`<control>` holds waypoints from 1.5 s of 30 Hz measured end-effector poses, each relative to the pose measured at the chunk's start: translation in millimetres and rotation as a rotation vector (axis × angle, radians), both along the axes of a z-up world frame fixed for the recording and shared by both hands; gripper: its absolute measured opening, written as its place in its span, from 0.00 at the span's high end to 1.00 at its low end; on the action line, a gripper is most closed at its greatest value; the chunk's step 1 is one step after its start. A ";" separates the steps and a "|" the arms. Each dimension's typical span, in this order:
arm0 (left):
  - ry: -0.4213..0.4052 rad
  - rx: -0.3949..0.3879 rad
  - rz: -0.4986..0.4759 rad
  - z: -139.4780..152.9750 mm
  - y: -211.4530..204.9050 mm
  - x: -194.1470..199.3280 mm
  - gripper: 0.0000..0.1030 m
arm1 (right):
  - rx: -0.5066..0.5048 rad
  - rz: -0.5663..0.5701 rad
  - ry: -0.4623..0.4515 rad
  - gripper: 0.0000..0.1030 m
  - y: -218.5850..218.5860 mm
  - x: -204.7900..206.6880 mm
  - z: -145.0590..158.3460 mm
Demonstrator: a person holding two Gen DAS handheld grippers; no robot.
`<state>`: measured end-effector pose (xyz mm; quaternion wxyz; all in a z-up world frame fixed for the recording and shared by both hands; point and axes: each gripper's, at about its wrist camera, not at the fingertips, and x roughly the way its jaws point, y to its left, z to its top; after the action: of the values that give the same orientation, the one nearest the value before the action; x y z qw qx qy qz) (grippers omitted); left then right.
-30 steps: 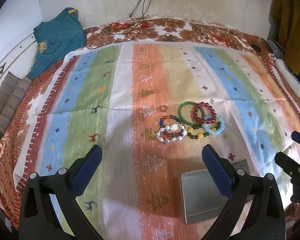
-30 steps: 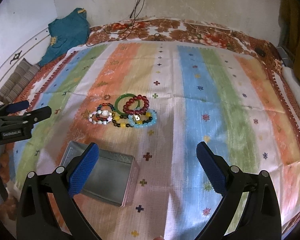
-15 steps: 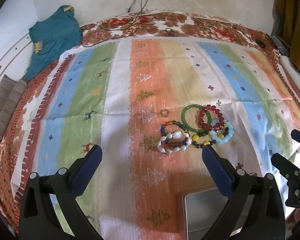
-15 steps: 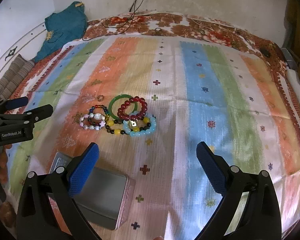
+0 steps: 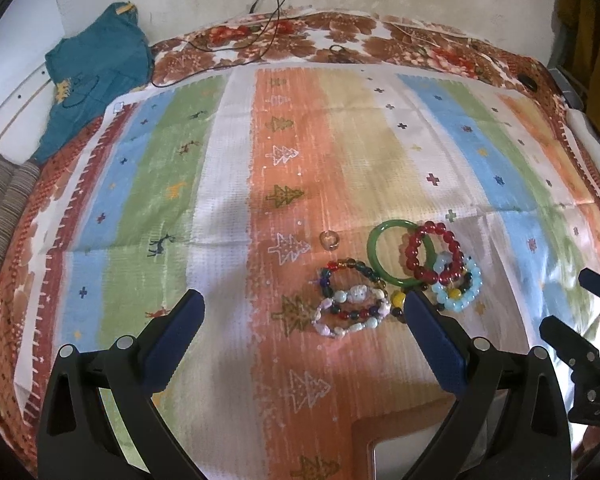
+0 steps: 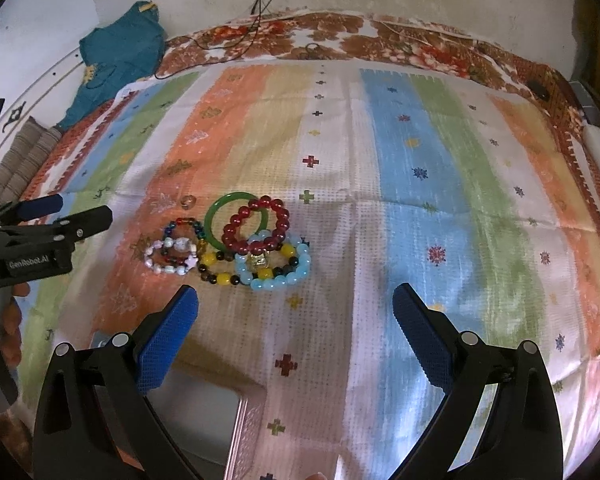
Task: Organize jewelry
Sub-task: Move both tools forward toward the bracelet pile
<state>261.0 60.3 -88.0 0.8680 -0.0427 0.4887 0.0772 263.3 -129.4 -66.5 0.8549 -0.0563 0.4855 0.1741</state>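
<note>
Both grippers are empty w/ fingers spread wide, so this looks like the approach step, nothing picked yet.

Largest first: striped woven cloth w/ tree and cross motifs covers the bed ahead of both sets of fingers. Grey metal tin w/ pinkish rim sits under and just behind the right gripper, near its left finger; in the left wrist view only a corner of it shows, low between the fingers of the left gripper.

Jewelry pile lies just ahead of the right gripper's left finger, and ahead of the left gripper's right finger. Solid green bangle at the far side, dark red bead bracelet overlapping it, pale blue bead bracelet nearest, black-and-yellow bead bracelet beside it, white pearly bracelet over a multicolour bead bracelet. Small ring sits apart, far side.

Next move, prob.: one gripper drops onto a single bracelet at the pile's edge and closes. Needs a clean pinch, since pieces overlap and may drag.

Hard to tell: whether the tin is open or lidded (mostly hidden by fingers, cut off by frame); the gold charm among the blue beads; ring detail is blurred.
</note>
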 end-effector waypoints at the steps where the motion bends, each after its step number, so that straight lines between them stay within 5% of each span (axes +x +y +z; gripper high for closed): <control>1: 0.007 -0.005 0.000 -2.8 1.9 3.4 0.06 | -0.002 0.000 0.005 0.04 1.2 2.3 -2.2; 18: 0.051 -0.111 -0.015 -29.4 15.7 44.7 0.06 | 0.014 -0.028 0.052 0.04 9.6 38.5 -24.5; 38: 0.072 -0.117 -0.033 -57.1 22.0 70.0 0.18 | -0.015 -0.047 0.103 0.04 26.6 70.1 -47.6; 45: 0.092 -0.130 -0.064 -67.0 19.1 77.6 0.20 | -0.035 -0.032 0.118 0.13 33.4 75.5 -56.3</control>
<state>338.6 79.4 -155.0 0.8419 -0.0798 0.5333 0.0194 338.8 -96.0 -122.8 0.8264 -0.0531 0.5387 0.1547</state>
